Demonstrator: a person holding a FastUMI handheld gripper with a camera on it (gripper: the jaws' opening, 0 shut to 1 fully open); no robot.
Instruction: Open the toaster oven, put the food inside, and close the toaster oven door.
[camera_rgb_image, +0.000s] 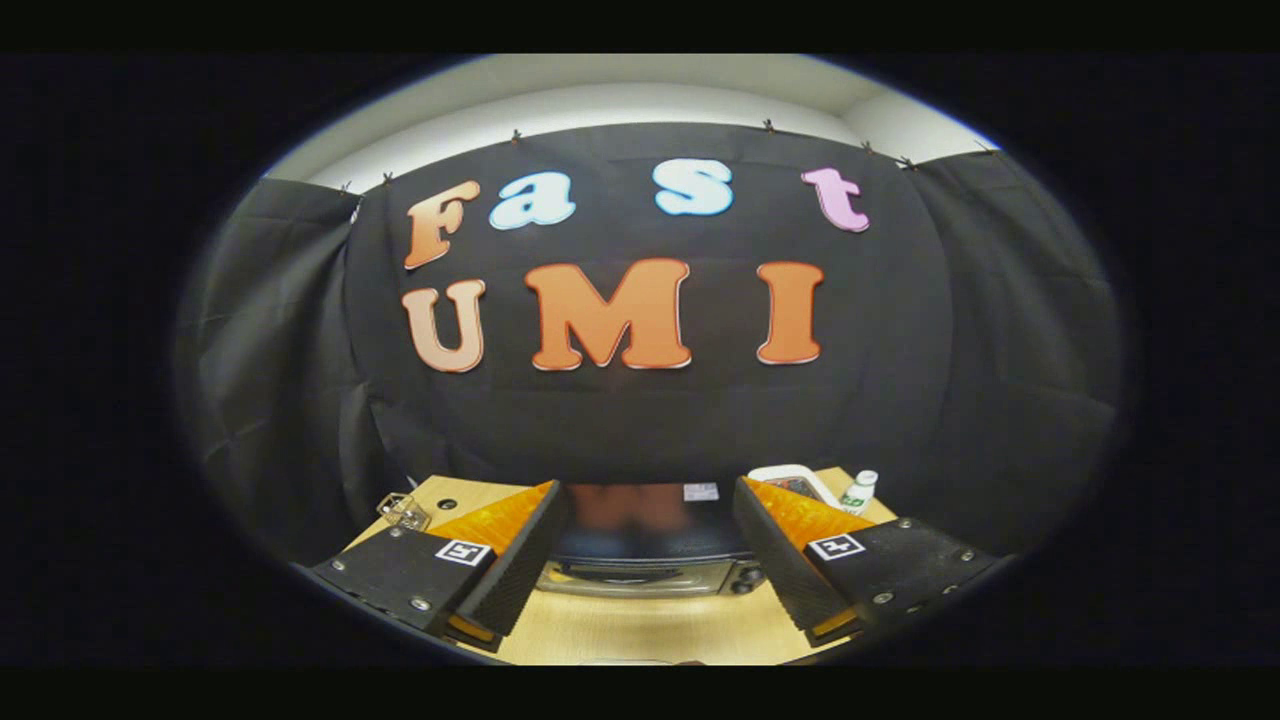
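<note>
- Toaster oven (648, 560): on the bench (640, 630), beyond the fingers; door apparently closed.
- Claw (645, 600): spread wide, empty.
- Food: not identifiable; scene fits either before opening or after closing.

Black cloth wall (640, 420) clipped along its top edge; pale room wall (640, 105) above; light wooden counter (640, 630) below.

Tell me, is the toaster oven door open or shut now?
Shut, it seems: the toaster oven shows its front panel and handle upright, beyond the open gripper, whose fingers hold nothing.
</note>
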